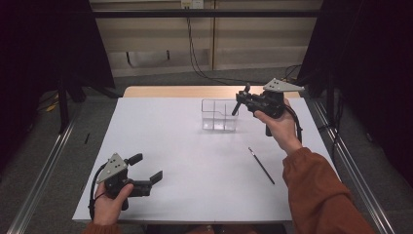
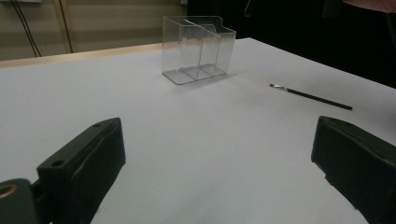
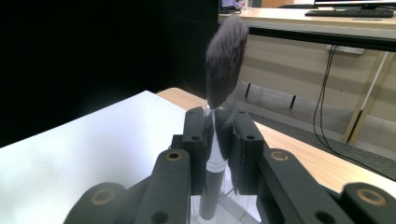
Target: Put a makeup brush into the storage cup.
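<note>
A clear plastic organiser (image 1: 219, 115) with compartments stands at the back middle of the white table (image 1: 170, 146); the same organiser (image 2: 198, 48) appears ahead in the left gripper view. My right gripper (image 1: 238, 101) hangs over its right end, shut on a makeup brush (image 3: 219, 88) with a dark fluffy head pointing up and its black handle (image 1: 235, 108) reaching down toward a compartment. A thin black brush (image 1: 261, 165) lies on the table to the right, and this thin brush (image 2: 310, 96) lies loose. My left gripper (image 1: 146, 168) rests low at the front left, open and empty.
A wooden strip (image 1: 195, 91) runs along the table's far edge. Cables (image 1: 195, 58) hang down the back wall. Metal rails (image 1: 44, 165) flank the table on the floor. Dark curtains stand at both sides.
</note>
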`<state>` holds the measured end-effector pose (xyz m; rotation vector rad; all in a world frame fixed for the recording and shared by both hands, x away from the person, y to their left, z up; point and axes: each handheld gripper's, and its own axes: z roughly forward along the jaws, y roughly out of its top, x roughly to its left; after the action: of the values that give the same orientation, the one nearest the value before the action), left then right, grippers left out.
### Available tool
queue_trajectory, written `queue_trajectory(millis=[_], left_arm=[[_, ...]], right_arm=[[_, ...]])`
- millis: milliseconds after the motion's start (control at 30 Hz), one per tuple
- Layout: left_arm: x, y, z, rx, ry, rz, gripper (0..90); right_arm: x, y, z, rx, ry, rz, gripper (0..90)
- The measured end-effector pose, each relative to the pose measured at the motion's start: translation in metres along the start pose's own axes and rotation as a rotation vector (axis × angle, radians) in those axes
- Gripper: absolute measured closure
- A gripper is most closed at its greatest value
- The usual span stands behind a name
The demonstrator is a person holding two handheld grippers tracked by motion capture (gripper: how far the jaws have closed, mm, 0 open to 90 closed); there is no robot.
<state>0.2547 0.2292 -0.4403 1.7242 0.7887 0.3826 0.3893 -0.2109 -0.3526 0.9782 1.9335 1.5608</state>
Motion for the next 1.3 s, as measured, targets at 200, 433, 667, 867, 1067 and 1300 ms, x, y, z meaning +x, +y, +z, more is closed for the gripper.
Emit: queue_trajectory(millis=[200,433,667,867,1067,1300], left_arm=[[0.000,0.001,-0.001,-0.001,0.001,0.008,3.0],[0.001,0.001,-0.002,-0.009,0.006,0.008,3.0],[0.001,0.001,-0.002,-0.005,0.008,0.015,3.0],[0.003,0.001,-0.002,-0.002,0.011,0.012,3.0],[0.003,0.002,0.000,0.002,0.010,0.014,3.0],[0.003,0.001,-0.002,-0.001,0.018,0.009,3.0]], right_arm=[[-0.009,0.005,0.007,0.003,-0.022,0.010,78.9],[-0.012,0.011,0.015,0.020,-0.028,0.000,79.0],[-0.016,0.015,0.024,0.034,-0.040,0.000,78.9],[-0.019,0.015,0.032,0.063,-0.039,0.015,78.9],[-0.023,0.010,0.039,0.094,-0.037,0.026,79.0],[-0.029,0.006,0.044,0.101,-0.047,0.038,79.0]])
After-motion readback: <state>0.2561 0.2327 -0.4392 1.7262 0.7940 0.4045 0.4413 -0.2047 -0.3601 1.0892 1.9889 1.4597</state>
